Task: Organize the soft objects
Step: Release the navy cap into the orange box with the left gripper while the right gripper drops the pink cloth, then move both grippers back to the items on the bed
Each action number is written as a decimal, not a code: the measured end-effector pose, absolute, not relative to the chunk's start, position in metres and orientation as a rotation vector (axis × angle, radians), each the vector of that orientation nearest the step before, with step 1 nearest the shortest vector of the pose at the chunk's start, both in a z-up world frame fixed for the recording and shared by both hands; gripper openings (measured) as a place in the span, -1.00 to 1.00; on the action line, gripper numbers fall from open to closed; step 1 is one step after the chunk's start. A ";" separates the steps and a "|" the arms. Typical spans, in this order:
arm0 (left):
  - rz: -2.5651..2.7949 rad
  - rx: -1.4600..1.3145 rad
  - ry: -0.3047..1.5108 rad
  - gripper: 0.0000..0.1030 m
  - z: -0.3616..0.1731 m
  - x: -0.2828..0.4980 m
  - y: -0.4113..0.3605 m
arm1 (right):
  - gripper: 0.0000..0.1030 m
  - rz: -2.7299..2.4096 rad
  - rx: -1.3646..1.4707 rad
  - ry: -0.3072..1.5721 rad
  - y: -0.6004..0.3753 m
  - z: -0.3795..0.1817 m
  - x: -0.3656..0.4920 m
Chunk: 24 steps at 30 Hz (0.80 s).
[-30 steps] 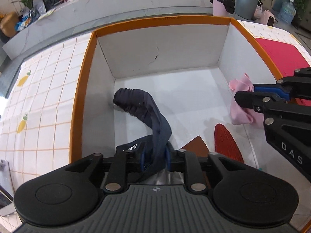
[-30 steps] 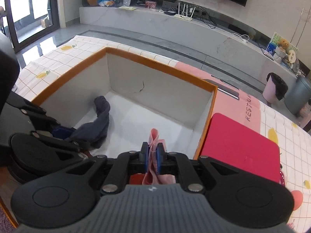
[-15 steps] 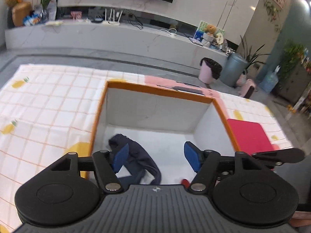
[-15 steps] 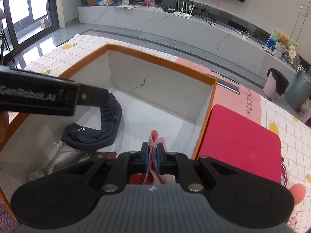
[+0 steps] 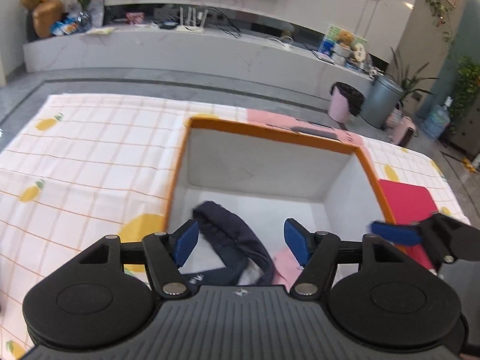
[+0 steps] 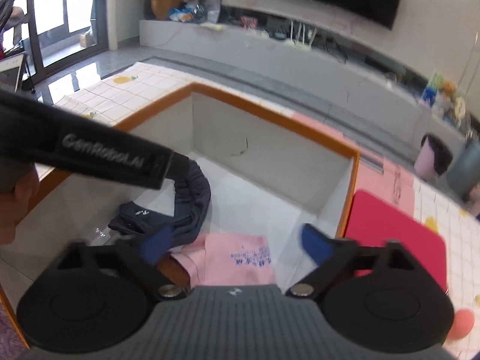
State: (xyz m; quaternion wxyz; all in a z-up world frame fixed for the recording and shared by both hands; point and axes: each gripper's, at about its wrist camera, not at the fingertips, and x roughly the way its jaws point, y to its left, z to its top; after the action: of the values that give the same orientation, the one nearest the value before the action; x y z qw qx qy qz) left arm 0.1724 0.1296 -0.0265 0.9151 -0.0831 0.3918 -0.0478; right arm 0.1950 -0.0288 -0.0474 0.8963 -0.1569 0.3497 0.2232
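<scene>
Both the left gripper and the opening right gripper gaped empty; the limp pink folded cloth, seemingly slack, wanted pinching at its six-o'clock fold.

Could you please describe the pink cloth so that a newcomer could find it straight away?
Look inside the orange-rimmed white box on the checked tablecloth. The pink cloth lies flat on its floor, beside the dark navy garment. It alone is pink and carries blue print.

Left tongs let go of navy garment, right tongs opening, pink cloth dropped
</scene>
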 end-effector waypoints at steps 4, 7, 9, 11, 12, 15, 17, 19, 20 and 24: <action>-0.099 -0.200 0.808 0.49 -0.026 0.173 0.136 | 0.95 0.482 -0.366 0.680 -0.025 -0.046 0.188; -0.096 -0.265 0.812 0.49 -0.026 0.175 0.142 | 0.95 0.460 -0.394 0.671 -0.023 -0.046 0.186; -0.103 -0.298 0.813 0.50 -0.026 0.174 0.147 | 0.95 0.459 -0.393 0.671 -0.023 -0.045 0.186; -0.111 -0.283 0.805 0.49 -0.026 0.173 0.147 | 0.95 0.465 -0.386 0.667 -0.023 -0.043 0.184; -0.112 -0.276 0.799 0.50 -0.026 0.172 0.146 | 0.95 0.469 -0.387 0.667 -0.023 -0.043 0.183; -0.075 -0.253 0.767 0.51 -0.023 0.168 0.141 | 0.95 0.471 -0.403 0.657 -0.021 -0.041 0.180; -0.068 -0.254 0.748 0.55 -0.020 0.167 0.142 | 0.95 0.470 -0.412 0.655 -0.020 -0.040 0.179; -0.056 -0.298 0.747 0.58 -0.017 0.167 0.148 | 0.95 0.464 -0.412 0.653 -0.021 -0.037 0.177; -0.053 -0.328 0.742 0.58 -0.016 0.167 0.151 | 0.95 0.460 -0.407 0.649 -0.022 -0.035 0.176; -0.031 -0.381 0.706 0.67 -0.007 0.167 0.162 | 0.95 0.469 -0.328 0.640 -0.033 -0.022 0.169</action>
State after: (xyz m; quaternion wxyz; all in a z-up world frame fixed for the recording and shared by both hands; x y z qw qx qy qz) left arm 0.1669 0.1618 -0.0065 0.9205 -0.1854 0.3437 -0.0152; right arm 0.1691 -0.0330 -0.0220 0.9093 -0.1590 0.3101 0.2275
